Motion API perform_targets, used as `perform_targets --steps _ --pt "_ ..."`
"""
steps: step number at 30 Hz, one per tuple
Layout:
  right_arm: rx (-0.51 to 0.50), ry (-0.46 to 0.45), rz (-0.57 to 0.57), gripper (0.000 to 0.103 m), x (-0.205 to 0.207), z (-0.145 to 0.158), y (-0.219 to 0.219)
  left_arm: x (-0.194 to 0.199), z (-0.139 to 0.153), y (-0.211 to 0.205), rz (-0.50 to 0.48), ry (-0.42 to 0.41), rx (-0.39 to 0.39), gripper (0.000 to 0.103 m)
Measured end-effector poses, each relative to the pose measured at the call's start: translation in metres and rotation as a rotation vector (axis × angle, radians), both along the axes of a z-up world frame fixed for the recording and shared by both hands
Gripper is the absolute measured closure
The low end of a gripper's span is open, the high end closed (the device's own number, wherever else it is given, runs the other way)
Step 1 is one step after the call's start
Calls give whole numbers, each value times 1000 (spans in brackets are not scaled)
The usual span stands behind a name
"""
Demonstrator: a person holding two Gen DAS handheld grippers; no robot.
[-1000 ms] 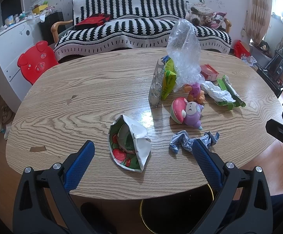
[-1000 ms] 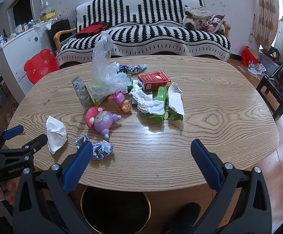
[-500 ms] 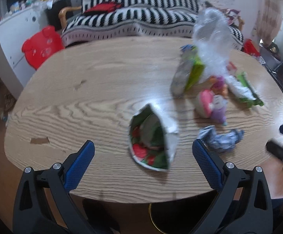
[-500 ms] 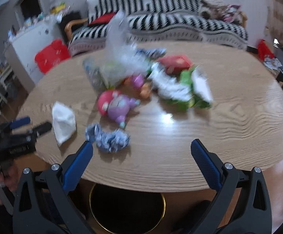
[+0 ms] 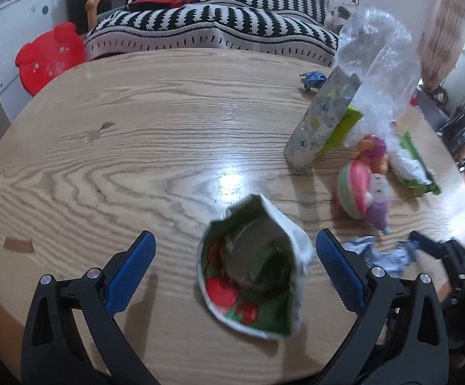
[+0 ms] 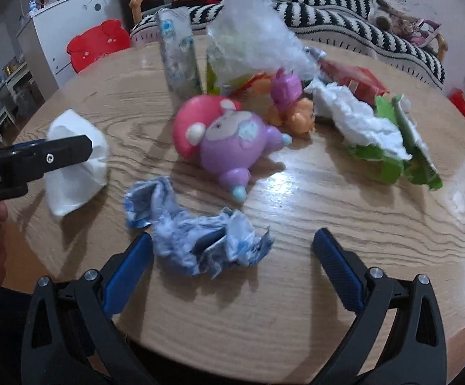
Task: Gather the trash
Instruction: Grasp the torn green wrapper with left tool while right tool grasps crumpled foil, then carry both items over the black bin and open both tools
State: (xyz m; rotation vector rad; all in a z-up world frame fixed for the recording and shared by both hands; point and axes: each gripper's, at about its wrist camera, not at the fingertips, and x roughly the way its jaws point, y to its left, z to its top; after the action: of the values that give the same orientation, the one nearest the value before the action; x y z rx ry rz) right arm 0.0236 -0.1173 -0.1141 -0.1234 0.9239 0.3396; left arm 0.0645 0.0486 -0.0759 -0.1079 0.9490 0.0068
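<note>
Both spread wide: left hand-held gripper (image 5: 234,266) straddles the torn strawberry-print wrapper (image 5: 251,272), right hand-held gripper (image 6: 232,256) the crumpled blue-white wrapper (image 6: 197,237), ready to pinch.

The open left tool (image 5: 234,264) straddles a torn snack bag (image 5: 253,272) on the wooden table (image 5: 110,147).

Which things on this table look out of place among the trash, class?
Two toys lie tipped over amid the wrappers: a pink and purple figure on its side, and a smaller orange and pink one behind it. The wooden table also has chipped patches on its surface.
</note>
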Motion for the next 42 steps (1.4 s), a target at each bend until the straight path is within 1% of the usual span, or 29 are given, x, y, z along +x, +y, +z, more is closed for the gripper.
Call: perform_targets --steps 1,2,3,4,5,6,7,9,11,14,17,20,23,25,26,29,32,34,35,38,40,42 --pt "-3 -11 6 11 1 0 1 2 -3 -1 -3 2 9 6" --pt "-4 -16 12 21 1 0 0 5 -7 -2 -7 7 13 6" --pt "-1 -23 22 28 0 1 0 6 -10 -3 -5 13 25 6" --pt "8 -26 34 47 -1 3 0 6 -11 -4 -3 14 36 7" --pt "17 -16 41 56 -2 5 -2 5 -11 -5 -3 11 44 15" --pt "27 -5 47 58 -3 6 -2 4 -11 -7 -10 10 53 24" --pt "32 -6 48 59 -5 8 -3 4 -12 -9 -10 21 72 33" --pt "32 -13 47 59 -10 15 -4 0 -8 -11 -5 24 80 37" --pt "66 -18 49 60 -16 27 -9 -5 -4 -11 -6 17 68 39" --pt "121 -17 41 60 -22 48 -18 -18 11 -19 -15 -7 93 39" --pt "158 -26 41 60 -33 69 -30 -30 25 -28 -50 -11 87 39" --pt "152 -51 43 60 -51 86 -39 -46 36 -39 -104 -25 95 39" --pt "174 -55 34 60 -73 97 -51 -71 45 -49 -165 -38 93 39" --pt "179 -58 34 60 -89 99 -55 -83 46 -51 -184 -39 96 39" --pt "182 -51 37 60 -99 97 -57 -93 46 -54 -202 -38 91 39" --pt "190 8 62 60 -125 82 -56 -115 39 -58 -242 -20 75 39" --pt "161 74 96 60 -148 61 -47 -137 23 -66 -293 22 72 39" --pt "130 113 98 60 -161 46 -41 -150 5 -75 -343 73 81 39" --pt "113 146 92 60 -167 35 -39 -153 -4 -79 -359 101 79 39" --pt "87 226 67 60 -171 9 -41 -157 -26 -87 -391 169 71 39" --pt "90 266 41 60 -166 2 -45 -155 -41 -91 -397 208 62 39" --pt "99 297 1 60 -159 -4 -53 -152 -51 -94 -400 245 33 39"
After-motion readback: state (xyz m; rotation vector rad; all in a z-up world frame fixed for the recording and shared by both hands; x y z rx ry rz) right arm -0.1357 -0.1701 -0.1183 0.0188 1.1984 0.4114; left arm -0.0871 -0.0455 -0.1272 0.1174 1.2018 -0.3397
